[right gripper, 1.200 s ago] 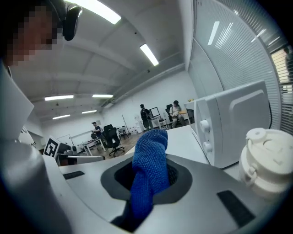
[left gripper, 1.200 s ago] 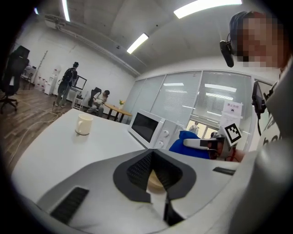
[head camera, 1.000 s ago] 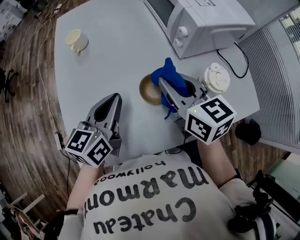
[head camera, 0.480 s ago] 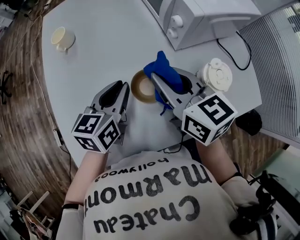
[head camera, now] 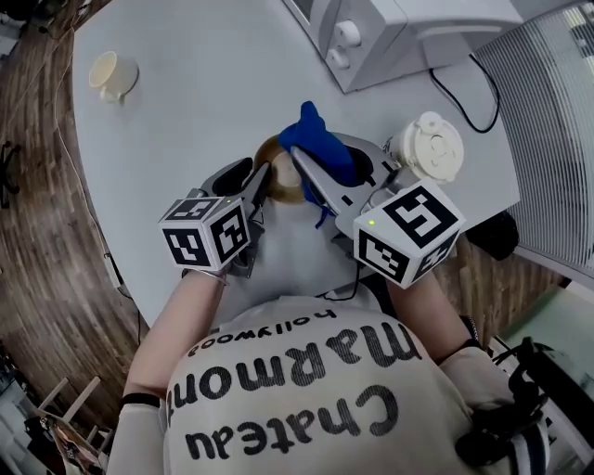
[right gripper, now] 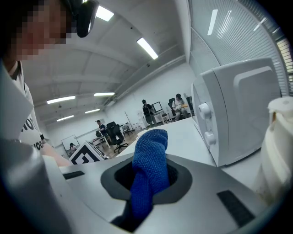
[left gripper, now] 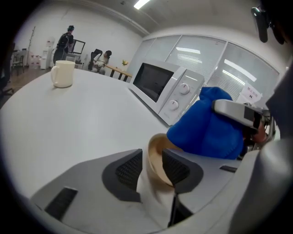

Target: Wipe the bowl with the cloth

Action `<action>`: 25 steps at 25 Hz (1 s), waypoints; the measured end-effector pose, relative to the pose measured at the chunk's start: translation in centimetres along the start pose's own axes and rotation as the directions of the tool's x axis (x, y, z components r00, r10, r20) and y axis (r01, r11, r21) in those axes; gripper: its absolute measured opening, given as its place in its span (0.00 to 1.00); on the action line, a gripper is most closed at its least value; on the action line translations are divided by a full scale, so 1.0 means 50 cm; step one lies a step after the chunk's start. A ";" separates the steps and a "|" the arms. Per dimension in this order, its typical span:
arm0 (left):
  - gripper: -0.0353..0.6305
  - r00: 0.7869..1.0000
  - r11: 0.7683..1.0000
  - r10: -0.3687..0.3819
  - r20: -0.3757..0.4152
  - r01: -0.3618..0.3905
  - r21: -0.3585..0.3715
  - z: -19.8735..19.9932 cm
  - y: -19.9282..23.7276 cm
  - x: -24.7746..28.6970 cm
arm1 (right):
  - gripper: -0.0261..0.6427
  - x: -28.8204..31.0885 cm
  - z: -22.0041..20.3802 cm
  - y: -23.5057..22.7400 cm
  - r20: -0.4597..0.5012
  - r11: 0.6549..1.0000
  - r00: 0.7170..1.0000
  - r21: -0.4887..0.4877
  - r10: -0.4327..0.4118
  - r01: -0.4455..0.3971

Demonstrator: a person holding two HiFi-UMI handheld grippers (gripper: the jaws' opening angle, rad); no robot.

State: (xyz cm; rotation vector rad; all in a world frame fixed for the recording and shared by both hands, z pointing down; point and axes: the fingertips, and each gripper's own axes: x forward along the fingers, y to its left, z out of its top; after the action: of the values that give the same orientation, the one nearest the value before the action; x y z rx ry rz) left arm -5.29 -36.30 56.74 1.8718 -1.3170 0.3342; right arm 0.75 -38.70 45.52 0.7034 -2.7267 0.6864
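Over the table (head camera: 186, 111), in the head view, the left gripper (head camera: 261, 176) has come forward from the near edge to the bowl (head camera: 283, 190) (it has just been opening). The right gripper (head camera: 311, 167) holds the blue cloth (head camera: 316, 139) above that bowl, much as before. Bare table runs left to the mug (head camera: 111, 74). The microwave (head camera: 408, 28) and a white lidded container (head camera: 427, 147) crowd the right.

In the left gripper view, the fingers (left gripper: 129, 170) are spread, with the bowl's rim between them and not pinched.

In the right gripper view, the fingers (right gripper: 197, 192) are clamped on the cloth.
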 end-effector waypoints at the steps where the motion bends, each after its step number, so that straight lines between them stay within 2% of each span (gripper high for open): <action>1: 0.24 1.000 1.000 0.003 -0.015 -0.004 -0.001 -0.005 0.001 0.005 | 0.11 0.000 0.000 -0.001 -0.002 1.000 1.000 0.001 0.000 0.000; 5: 0.12 0.998 0.999 0.045 -0.050 -0.045 0.000 -0.019 0.010 0.014 | 0.11 0.000 0.003 0.000 -0.002 1.000 1.000 0.004 -0.003 0.003; 10: 0.09 0.997 0.997 0.079 -0.016 -0.079 0.011 -0.006 0.019 0.001 | 0.11 0.012 -0.005 0.032 0.002 0.999 0.999 0.020 0.041 -0.041; 16: 0.09 0.989 0.988 0.110 0.098 -0.119 0.097 0.045 0.014 -0.056 | 0.11 0.035 -0.024 0.096 -0.031 0.995 0.994 0.014 0.103 -0.103; 19: 0.09 0.979 0.981 0.088 0.183 -0.117 0.155 0.076 -0.006 -0.095 | 0.11 0.055 -0.044 0.128 -0.067 0.993 0.991 -0.007 0.115 -0.115; 23: 0.09 0.964 0.958 0.084 0.252 -0.148 0.246 0.094 -0.025 -0.150 | 0.11 0.074 -0.063 0.153 -0.103 0.996 0.993 -0.058 0.060 -0.066; 25: 0.09 0.958 0.946 0.084 0.273 -0.163 0.281 0.092 -0.027 -0.179 | 0.11 0.079 -0.073 0.164 -0.132 0.990 0.991 -0.137 -0.007 -0.011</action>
State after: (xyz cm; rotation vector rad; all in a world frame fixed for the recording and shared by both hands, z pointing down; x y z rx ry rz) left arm -8.91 -33.53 47.64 2.1463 -1.6408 0.3842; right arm -6.40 -32.09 46.88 0.6014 -2.6230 0.5193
